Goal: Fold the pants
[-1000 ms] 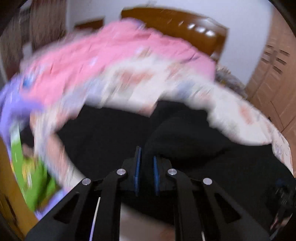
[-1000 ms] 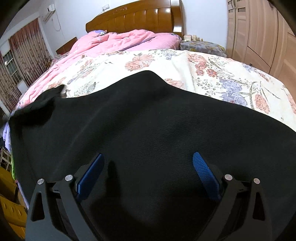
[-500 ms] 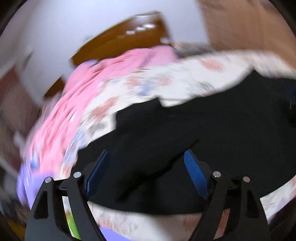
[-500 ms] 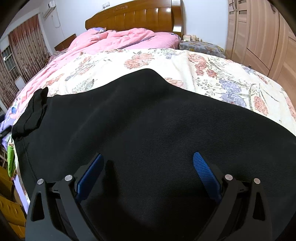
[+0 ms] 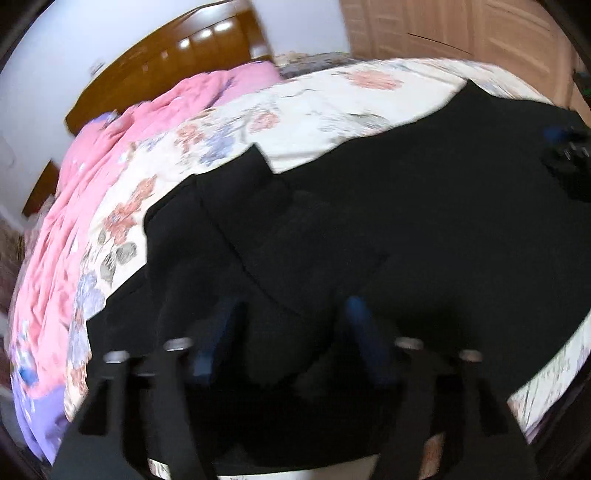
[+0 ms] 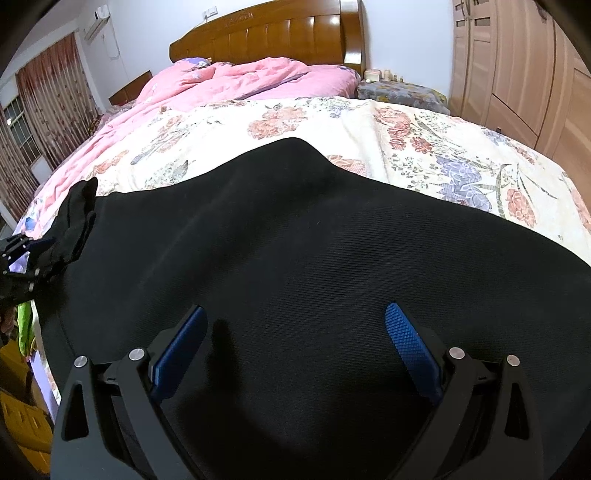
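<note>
The black pants lie spread across the foot edge of the bed. Both the left gripper and right gripper hover with jaws wide apart, holding nothing; smooth the bunched flap flat before closing on a hem

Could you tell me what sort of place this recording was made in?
A home bedroom, most likely. The black pants lie on a bed with a floral sheet and a pink quilt, below a wooden headboard, with wooden wardrobe doors alongside.
</note>
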